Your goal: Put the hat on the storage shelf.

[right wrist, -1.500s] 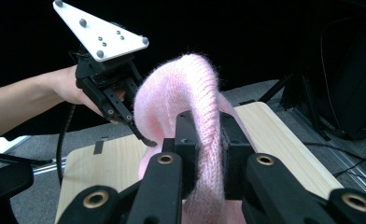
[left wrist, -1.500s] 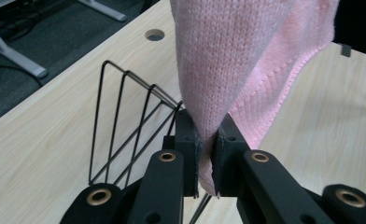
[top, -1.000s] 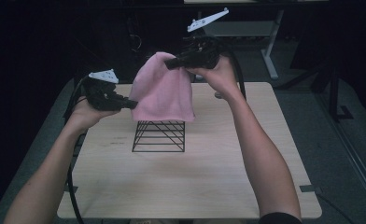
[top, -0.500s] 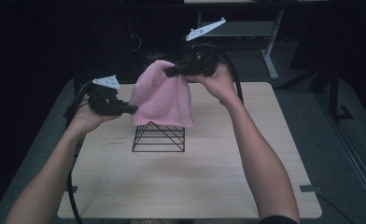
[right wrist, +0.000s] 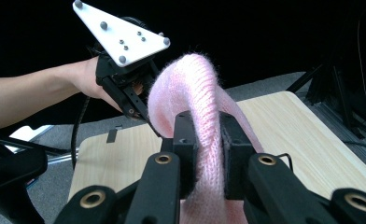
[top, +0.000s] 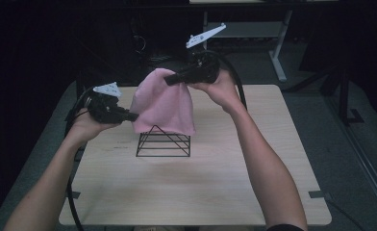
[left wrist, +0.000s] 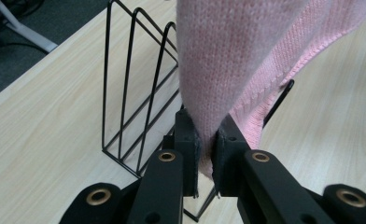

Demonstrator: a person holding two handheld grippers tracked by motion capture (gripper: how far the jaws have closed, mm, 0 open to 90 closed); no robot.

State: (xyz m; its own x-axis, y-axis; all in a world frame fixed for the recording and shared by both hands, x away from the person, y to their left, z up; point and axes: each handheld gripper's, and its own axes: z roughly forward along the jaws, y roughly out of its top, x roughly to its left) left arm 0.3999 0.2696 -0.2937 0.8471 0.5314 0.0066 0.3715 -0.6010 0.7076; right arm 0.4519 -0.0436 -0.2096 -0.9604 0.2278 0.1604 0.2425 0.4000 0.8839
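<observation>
A pink knitted cloth (top: 163, 105) hangs in the air between both grippers, above a black wire rack (top: 163, 140) that stands on the wooden table (top: 201, 183). My left gripper (top: 132, 116) is shut on the cloth's lower left edge. In the left gripper view the pink cloth (left wrist: 237, 60) is pinched between the pads of the left gripper (left wrist: 205, 140), with the wire rack (left wrist: 139, 93) just behind. My right gripper (top: 169, 80) holds the cloth's top, higher up. In the right gripper view a thick fold of cloth (right wrist: 204, 130) is squeezed in the right gripper (right wrist: 205, 135).
The table has bare wood in front of and right of the rack. Beyond the far edge the room is dark, with a grey desk frame (top: 278, 53) on the floor at the back right. Cables trail from both grippers.
Both hands have stayed nearly in place with the cloth held over the rack. The cloth's lower edge hangs a little differently across the rack's top.
</observation>
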